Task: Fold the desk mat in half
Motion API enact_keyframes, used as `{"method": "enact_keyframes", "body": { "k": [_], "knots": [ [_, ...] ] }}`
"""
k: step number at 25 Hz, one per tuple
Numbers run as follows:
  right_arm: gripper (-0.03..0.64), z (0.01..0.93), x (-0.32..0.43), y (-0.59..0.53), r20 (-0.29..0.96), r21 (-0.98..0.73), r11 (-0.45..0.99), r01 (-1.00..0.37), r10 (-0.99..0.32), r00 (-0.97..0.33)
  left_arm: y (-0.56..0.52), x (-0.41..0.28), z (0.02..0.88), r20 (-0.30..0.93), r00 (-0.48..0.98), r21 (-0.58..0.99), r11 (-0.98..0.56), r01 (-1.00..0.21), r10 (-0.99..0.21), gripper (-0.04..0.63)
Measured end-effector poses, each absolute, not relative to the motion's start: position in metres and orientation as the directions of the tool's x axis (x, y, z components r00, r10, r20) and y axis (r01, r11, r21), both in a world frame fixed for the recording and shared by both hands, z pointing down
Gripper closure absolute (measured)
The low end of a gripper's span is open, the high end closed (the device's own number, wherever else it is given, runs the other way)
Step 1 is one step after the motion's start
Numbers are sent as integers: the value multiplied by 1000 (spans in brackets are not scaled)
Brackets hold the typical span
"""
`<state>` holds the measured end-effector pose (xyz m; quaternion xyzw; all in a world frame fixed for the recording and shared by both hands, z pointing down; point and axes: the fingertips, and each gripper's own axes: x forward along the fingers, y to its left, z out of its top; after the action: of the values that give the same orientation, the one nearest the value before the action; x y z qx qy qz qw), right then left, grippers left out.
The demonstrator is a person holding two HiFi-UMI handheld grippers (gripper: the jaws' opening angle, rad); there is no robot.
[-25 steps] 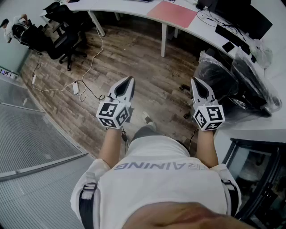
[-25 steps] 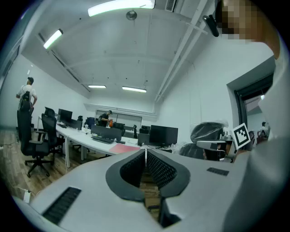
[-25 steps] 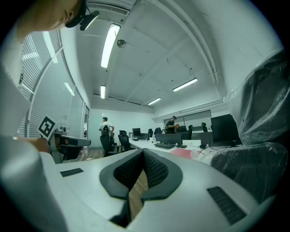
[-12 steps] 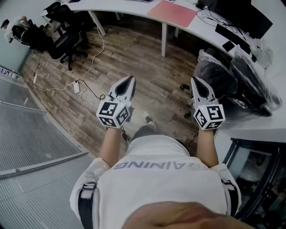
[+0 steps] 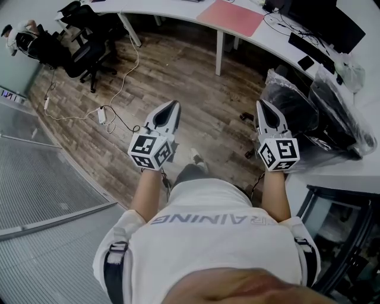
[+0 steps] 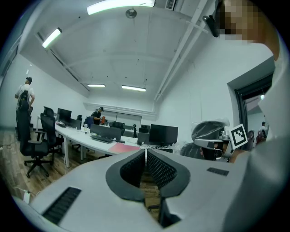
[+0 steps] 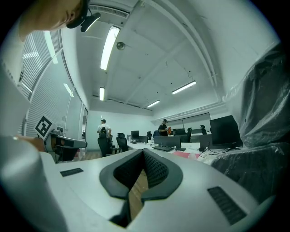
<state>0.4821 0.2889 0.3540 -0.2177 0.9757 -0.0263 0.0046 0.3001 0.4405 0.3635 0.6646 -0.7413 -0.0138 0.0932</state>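
Left claw (image 5: 171,108), right claw (image 5: 262,107): seemingly empty.

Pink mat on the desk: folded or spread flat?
Spread flat, it seems: the pink mat lies as one sheet on the white desk, no doubled edge or raised flap visible.

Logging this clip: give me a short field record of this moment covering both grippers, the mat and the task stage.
left gripper: fingers together, nothing between them, held above the wooden floor
right gripper: fingers together, nothing between them, held in the air
pink rectangular desk mat: lying flat and unfolded on the long white desk, well away from both grippers
task stage: fold not begun
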Motion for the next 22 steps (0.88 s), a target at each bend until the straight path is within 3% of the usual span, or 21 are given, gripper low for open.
{"method": "enact_keyframes", "body": {
  "k": [9, 22],
  "knots": [
    [594, 360, 433, 238, 33, -75, 898, -433, -432, -901, 406, 243, 365, 125, -142, 144, 160, -977, -982, 557],
    [594, 363, 299, 181, 88, -76, 917, -391, -385, -919, 357, 122, 366, 136, -184, 169, 206, -964, -973, 557]
  ]
}}
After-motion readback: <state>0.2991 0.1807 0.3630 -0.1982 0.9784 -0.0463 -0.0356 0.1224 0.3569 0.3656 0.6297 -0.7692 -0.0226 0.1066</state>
